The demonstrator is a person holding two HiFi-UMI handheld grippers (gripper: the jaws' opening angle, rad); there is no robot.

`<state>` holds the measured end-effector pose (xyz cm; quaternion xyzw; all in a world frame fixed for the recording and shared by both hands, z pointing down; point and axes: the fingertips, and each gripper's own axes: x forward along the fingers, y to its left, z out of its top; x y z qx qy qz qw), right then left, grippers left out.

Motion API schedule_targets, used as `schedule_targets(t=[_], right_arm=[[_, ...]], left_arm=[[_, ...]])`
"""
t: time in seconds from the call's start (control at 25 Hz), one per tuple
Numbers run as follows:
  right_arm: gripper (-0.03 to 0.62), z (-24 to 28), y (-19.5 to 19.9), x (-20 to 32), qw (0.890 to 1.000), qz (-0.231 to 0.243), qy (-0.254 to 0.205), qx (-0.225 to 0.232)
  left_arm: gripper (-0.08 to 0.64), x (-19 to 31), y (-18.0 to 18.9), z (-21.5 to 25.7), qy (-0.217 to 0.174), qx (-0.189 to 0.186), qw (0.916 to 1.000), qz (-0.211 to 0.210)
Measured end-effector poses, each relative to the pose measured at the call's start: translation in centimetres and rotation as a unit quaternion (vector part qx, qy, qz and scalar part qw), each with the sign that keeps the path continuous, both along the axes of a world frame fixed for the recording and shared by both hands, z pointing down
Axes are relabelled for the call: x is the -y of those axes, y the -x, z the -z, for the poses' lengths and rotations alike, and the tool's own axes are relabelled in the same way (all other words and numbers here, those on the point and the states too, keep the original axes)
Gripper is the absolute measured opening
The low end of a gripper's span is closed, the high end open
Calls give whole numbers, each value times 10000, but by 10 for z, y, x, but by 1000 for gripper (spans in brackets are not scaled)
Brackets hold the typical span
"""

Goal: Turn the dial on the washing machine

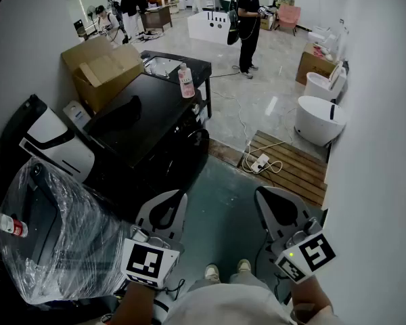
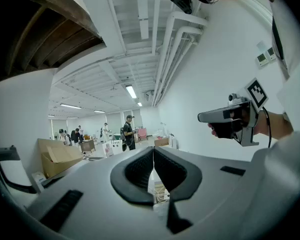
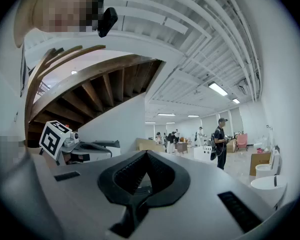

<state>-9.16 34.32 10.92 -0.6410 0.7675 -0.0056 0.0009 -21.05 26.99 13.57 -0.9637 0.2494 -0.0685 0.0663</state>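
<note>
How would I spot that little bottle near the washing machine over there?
Start at the black front-loading washing machine by the left wall. Near the far right corner of its top, beside the black sink counter, stands an upright pink plastic bottle with a white cap. It is the only pink thing there.

Bright, even light from ceiling strips; heavy fisheye warp w/ dark corners; focus mostly sharp.

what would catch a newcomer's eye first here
The glossy black washing machine sits at centre left, with a pink bottle by its far corner. Lower left is a dark appliance wrapped in clear plastic film. At the bottom, the left gripper and right gripper are both shut and empty.
</note>
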Motion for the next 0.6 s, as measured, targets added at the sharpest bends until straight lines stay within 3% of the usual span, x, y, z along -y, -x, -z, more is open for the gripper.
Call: schedule_targets(t=[0.12,0.6], right_arm=[[23,-3,2,1,10000,-24,17,32],[24,-1,17,6,9998,-207,-56,-21]], left_arm=[[20,5,7,-11,-165,147,9997,-49],[20,12,26,-5,-292,24,9994,-180]])
